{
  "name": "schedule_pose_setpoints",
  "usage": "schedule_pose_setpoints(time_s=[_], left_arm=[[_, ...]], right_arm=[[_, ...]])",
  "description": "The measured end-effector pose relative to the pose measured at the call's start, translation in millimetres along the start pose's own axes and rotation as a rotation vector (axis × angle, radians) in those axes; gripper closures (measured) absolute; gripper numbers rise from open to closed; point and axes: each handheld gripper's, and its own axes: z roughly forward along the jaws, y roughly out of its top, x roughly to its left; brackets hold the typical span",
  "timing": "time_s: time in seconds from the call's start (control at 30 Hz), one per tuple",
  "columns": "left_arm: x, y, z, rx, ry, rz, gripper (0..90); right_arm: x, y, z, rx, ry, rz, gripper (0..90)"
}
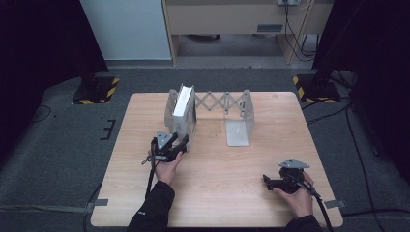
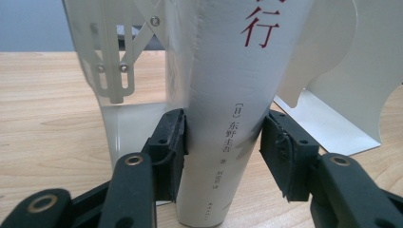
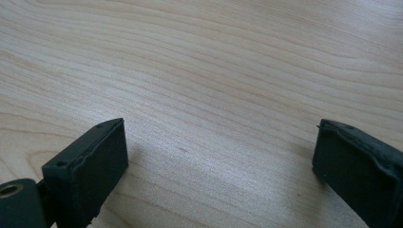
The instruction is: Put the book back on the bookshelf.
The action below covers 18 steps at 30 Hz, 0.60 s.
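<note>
Wooden table, pale grain, carrying everything in play. Near its far edge, an expandable metal book rack: 2 white L-shaped end plates joined by a scissor lattice.

White book standing upright at the rack's left end plate, spine toward the person, red and dark characters down the spine.

Left gripper clamped on the book low on the spine, 1 pad flat against each cover, held by the left hand. Right gripper parked well apart near the table's right front corner, jaws spread wide over bare wood, nothing between them.

Step in hand, likely: seating the book upright in the rack. Best done by keeping the grip square and low, sliding the base flush to the left plate, checking that the book stands without leaning, then easing the pads off straight back so as not to drag it.

In the way: little. Left plate and lattice hinge just beside the left pad, so a sideways twist risks knocking metal. Right end plate standing apart with its foot forward, leaving the book unsupported on that side and free to tip rightward.

Beyond the table: grey carpet, 2 stands with yellow-black striped bases, trailing cables.
</note>
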Motion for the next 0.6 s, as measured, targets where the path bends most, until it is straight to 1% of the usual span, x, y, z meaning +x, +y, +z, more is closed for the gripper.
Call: schedule_pose_setpoints(time_s=[0.17,0.2,0.33,0.43,0.6], left_arm=[[-1.8,2.1,6.2,0.005,-0.005,-0.009,49.8],[-1.7,3.6,8.0,0.009,-0.003,-0.004,49.7],[-2.4,8.1,16.6,0.019,0.002,-0.018,49.3],[-3.1,10.4,20.9,0.026,0.003,-0.02,48.8],[-5.6,9.3,25.1,0.017,0.001,-0.018,47.6]], right_arm=[[0.1,0.0,-0.1,0.001,0.0,0.002,4.8],[0.2,0.0,-0.1,0.001,0.0,0.002,4.8],[0.2,0.0,-0.1,0.001,0.0,0.002,4.8],[0.0,0.0,0.0,0.0,0.001,0.0,4.8],[0.1,0.1,0.0,0.001,0.0,0.002,4.8]])
